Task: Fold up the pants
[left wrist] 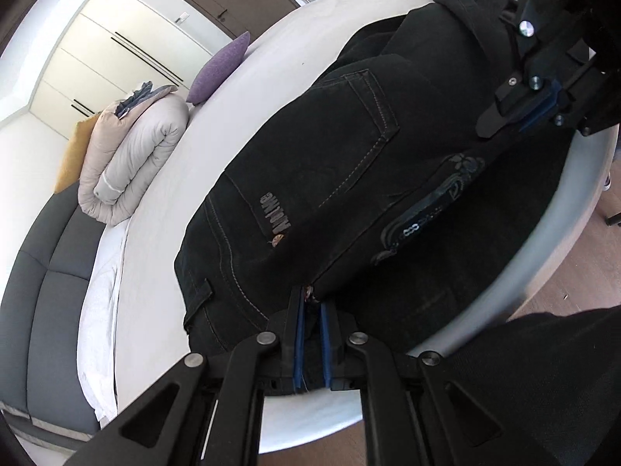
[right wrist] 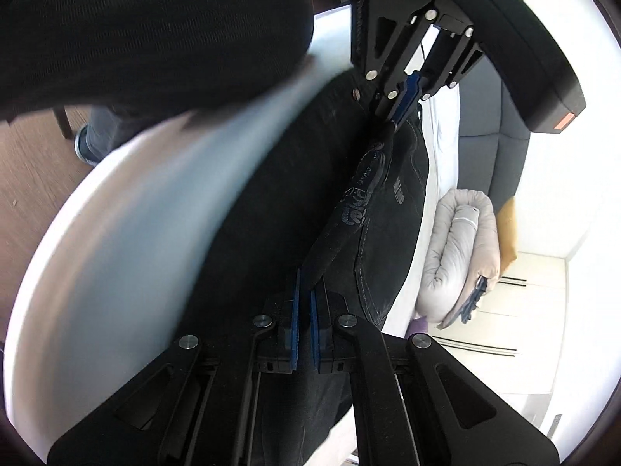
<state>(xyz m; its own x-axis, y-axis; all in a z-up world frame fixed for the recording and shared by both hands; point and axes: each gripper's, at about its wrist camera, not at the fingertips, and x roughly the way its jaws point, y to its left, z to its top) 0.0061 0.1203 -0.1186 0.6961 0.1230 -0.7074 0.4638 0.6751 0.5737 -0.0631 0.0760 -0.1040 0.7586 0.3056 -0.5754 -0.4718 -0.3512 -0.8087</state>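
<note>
In the left wrist view, a white round table carried black jeans; the left gripper pinched their near waistband edge. In the right wrist view, the right gripper clamped the same waistband, which might slip free if the pull became uneven.

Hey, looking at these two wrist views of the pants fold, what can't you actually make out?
- Left wrist view: the legs of the black pants run behind the right gripper and off the top edge.
- Right wrist view: the white table edge is motion blurred.
- Right wrist view: the embroidered waistband lettering is too small to read.
- Left wrist view: the left gripper covers the cloth it pinches.
</note>
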